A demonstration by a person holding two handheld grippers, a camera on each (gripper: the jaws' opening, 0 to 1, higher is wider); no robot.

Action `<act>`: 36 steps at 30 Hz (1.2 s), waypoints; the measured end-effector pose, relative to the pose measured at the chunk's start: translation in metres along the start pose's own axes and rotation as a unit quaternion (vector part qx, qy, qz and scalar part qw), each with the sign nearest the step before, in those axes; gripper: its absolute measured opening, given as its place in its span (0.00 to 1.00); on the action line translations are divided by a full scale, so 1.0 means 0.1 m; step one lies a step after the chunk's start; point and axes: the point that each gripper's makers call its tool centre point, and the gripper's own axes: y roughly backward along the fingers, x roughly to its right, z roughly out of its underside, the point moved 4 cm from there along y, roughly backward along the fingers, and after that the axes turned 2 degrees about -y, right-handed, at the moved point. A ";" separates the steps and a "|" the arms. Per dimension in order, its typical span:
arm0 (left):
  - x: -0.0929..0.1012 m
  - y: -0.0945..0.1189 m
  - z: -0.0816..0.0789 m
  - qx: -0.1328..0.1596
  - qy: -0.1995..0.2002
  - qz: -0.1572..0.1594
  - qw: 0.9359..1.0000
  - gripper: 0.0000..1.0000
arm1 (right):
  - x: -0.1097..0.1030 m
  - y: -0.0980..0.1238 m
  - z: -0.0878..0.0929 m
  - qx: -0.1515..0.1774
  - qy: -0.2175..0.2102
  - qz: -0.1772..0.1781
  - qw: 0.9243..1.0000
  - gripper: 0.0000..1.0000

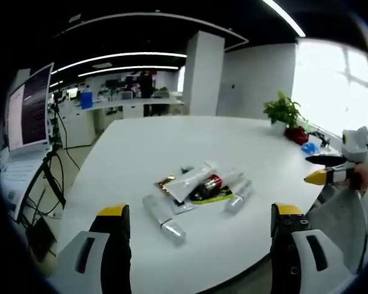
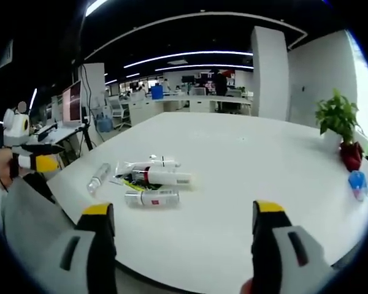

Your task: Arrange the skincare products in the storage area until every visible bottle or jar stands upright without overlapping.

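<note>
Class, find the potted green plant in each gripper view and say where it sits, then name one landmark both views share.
Left gripper view: the potted plant stands upper right, at the white table's far edge near the bright window.
Right gripper view: the potted plant stands far right, on the table's right side.
Shared landmark: the pile of skincare products lying flat mid-table.

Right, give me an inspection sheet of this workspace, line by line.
Surface: white table, mostly bare.
Job's things: skincare tubes and bottles lying flat, several piled and overlapping; clear bottle apart, also on its side.
Clutter: potted plant, blue item at the far edge.
Grippers: left gripper and right gripper both open, empty, short of the pile.
Cables: some hanging below monitor.
Surroundings: open office, desks, pillar.
</note>
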 end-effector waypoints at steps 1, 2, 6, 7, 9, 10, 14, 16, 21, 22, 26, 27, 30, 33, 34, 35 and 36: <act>-0.01 0.00 0.00 0.000 0.002 -0.001 1.000 0.93 | 0.01 0.00 0.00 -0.001 -0.001 0.002 1.000 0.93; -0.01 0.00 0.00 -0.001 0.003 -0.002 1.000 0.93 | 0.01 0.00 0.00 -0.002 -0.002 0.003 1.000 0.93; -0.02 -0.01 -0.01 0.000 0.013 0.004 1.000 0.93 | 0.01 0.01 -0.01 0.001 -0.003 0.007 1.000 0.93; -0.02 -0.01 -0.01 0.000 0.017 0.007 1.000 0.93 | 0.01 0.01 -0.01 0.001 -0.006 0.006 1.000 0.93; -0.02 -0.01 -0.01 0.003 0.018 0.007 1.000 0.94 | 0.01 0.01 -0.01 -0.002 -0.012 0.004 1.000 0.94; -0.02 -0.01 -0.02 0.005 0.018 0.005 1.000 0.94 | 0.00 0.01 0.00 -0.003 -0.014 -0.003 1.000 0.95; -0.03 0.02 -0.03 0.011 0.017 0.001 1.000 0.94 | -0.04 0.00 -0.03 0.001 -0.028 -0.024 0.999 0.94; -0.03 0.02 -0.03 0.011 0.018 0.000 1.000 0.94 | -0.04 0.00 -0.04 0.000 -0.035 -0.026 0.999 0.91; -0.03 0.01 -0.03 0.012 0.010 -0.004 1.000 0.94 | -0.05 0.00 -0.02 -0.012 -0.046 -0.038 0.998 0.91; -0.02 0.01 -0.03 0.011 0.007 -0.003 1.000 0.94 | -0.06 -0.01 -0.02 -0.017 -0.048 -0.041 0.998 0.91; 0.00 0.01 -0.03 0.010 -0.001 0.002 1.000 0.93 | -0.08 -0.05 -0.04 -0.022 -0.042 -0.049 0.998 0.91; 0.00 0.01 -0.03 0.010 -0.002 0.002 1.000 0.93 | -0.07 -0.06 -0.05 -0.023 -0.042 -0.050 0.998 0.91; -0.02 0.00 -0.03 0.010 -0.001 0.002 1.000 0.93 | -0.06 -0.12 -0.07 -0.027 -0.041 -0.054 0.997 0.92; -0.02 0.00 -0.03 0.011 0.001 0.000 1.000 0.93 | -0.04 -0.17 -0.09 -0.032 -0.034 -0.057 0.997 0.92; -0.02 0.00 -0.03 0.011 0.001 0.000 1.000 0.93 | -0.04 -0.18 -0.09 -0.033 -0.032 -0.059 0.997 0.92; -0.02 0.00 -0.04 0.012 0.002 0.001 1.000 0.93 | -0.04 -0.21 -0.10 -0.036 -0.028 -0.062 0.997 0.92; -0.02 0.00 -0.04 0.012 0.001 0.001 1.000 0.93 | -0.04 -0.22 -0.10 -0.039 -0.026 -0.064 0.997 0.92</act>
